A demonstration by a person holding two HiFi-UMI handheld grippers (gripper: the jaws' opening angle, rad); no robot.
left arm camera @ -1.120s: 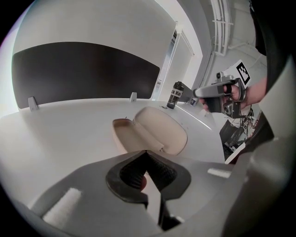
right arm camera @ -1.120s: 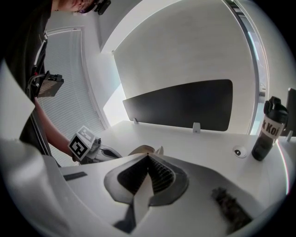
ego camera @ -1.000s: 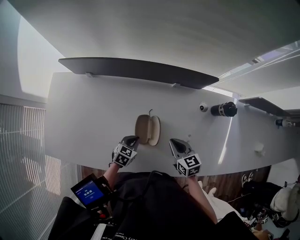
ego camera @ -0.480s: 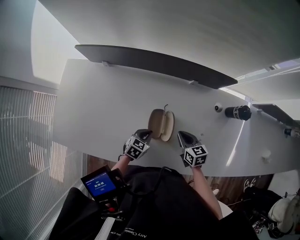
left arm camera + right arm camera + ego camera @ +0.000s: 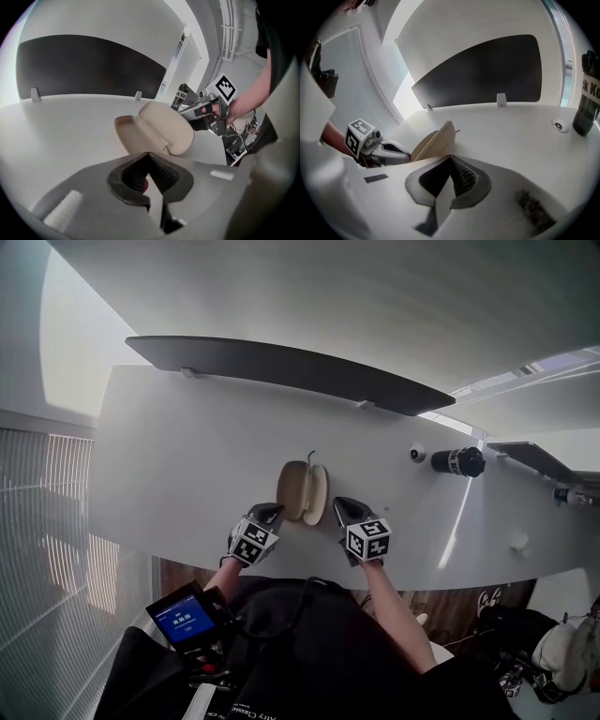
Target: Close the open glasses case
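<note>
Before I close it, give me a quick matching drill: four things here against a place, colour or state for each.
Things:
1 case
2 bottle
3 left hand-held gripper
4 panel

States:
a black, far right
b shut, empty
c open, beige
d dark, long, along the back

Pairs: 1-c, 2-a, 3-b, 4-d

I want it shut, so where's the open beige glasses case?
Head view: the open beige clamshell glasses case lies on the white table, just beyond and between the left gripper and right gripper.
</note>
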